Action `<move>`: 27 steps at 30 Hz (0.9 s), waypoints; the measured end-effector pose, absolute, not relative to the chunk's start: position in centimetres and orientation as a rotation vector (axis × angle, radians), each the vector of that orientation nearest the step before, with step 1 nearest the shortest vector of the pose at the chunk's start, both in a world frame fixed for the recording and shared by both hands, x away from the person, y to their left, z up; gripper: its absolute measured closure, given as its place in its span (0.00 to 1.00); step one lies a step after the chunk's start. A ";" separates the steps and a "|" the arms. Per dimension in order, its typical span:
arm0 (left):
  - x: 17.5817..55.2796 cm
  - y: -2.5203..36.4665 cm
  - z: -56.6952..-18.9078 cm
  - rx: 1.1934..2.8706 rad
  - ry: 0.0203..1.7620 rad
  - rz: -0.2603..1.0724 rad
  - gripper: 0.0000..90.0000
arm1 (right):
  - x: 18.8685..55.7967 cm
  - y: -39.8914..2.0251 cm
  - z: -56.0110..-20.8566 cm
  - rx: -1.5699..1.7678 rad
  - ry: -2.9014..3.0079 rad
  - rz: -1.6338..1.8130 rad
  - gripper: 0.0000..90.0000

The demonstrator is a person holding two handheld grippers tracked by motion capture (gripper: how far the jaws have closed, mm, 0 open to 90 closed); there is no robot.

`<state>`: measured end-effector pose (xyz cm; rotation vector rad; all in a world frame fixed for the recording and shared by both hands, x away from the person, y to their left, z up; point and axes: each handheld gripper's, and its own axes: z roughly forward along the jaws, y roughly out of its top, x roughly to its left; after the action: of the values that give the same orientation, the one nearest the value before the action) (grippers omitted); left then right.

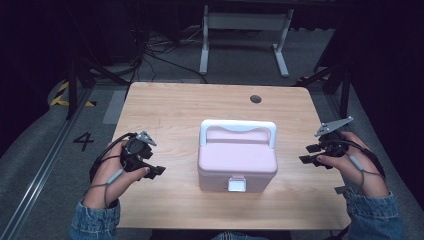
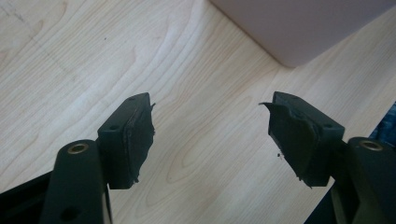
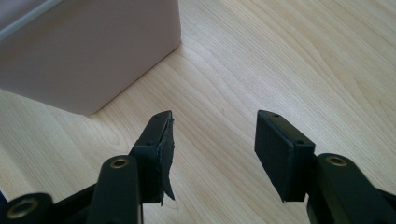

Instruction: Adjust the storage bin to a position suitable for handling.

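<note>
A pink lidded box with a white handle and a white front latch stands shut in the middle of the wooden table. My left gripper hovers to the box's left, jaws open and empty. In the left gripper view my left gripper points at bare wood, with a corner of the box beyond. At the table's right edge my right gripper is open and empty. The right gripper view has my right gripper over wood, the box at upper left.
A small dark round hole sits in the tabletop near the far edge. Beyond the table stands a white metal frame on grey floor, with cables trailing at the left. Denim sleeves come in from the bottom.
</note>
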<state>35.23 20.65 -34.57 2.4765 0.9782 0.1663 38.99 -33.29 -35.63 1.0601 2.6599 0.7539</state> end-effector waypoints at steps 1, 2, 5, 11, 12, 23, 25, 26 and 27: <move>35.3 20.6 -34.5 2.468 0.979 0.159 0.35 | 39.0 -33.3 -35.6 1.055 2.652 0.759 0.54; 35.3 20.5 -34.4 2.459 0.980 0.163 0.35 | 38.9 -33.4 -35.6 1.054 2.650 0.764 0.54; 35.5 20.2 -33.9 2.418 0.980 0.150 0.35 | 38.7 -33.5 -35.6 1.072 2.635 0.781 0.51; 35.9 19.5 -32.8 2.344 0.921 0.135 0.30 | 38.2 -33.7 -35.5 1.085 2.600 0.796 0.51; 36.0 19.3 -32.6 2.328 0.914 0.137 0.29 | 38.1 -33.7 -35.5 1.096 2.598 0.794 0.51; 37.4 15.9 -31.3 2.249 0.790 0.114 0.28 | 37.3 -34.4 -36.1 1.117 2.598 0.746 0.51; 37.6 15.4 -31.2 2.231 0.777 0.107 0.28 | 37.3 -34.4 -36.2 1.119 2.597 0.740 0.51; 37.7 15.2 -31.2 2.215 0.766 0.107 0.28 | 37.3 -34.4 -36.3 1.118 2.598 0.738 0.51; 37.8 14.9 -31.1 2.200 0.753 0.115 0.26 | 37.2 -34.5 -36.4 1.122 2.601 0.729 0.51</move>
<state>37.84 14.94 -31.15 2.1996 0.7528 0.1150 37.20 -34.45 -36.39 1.1219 2.6015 0.7294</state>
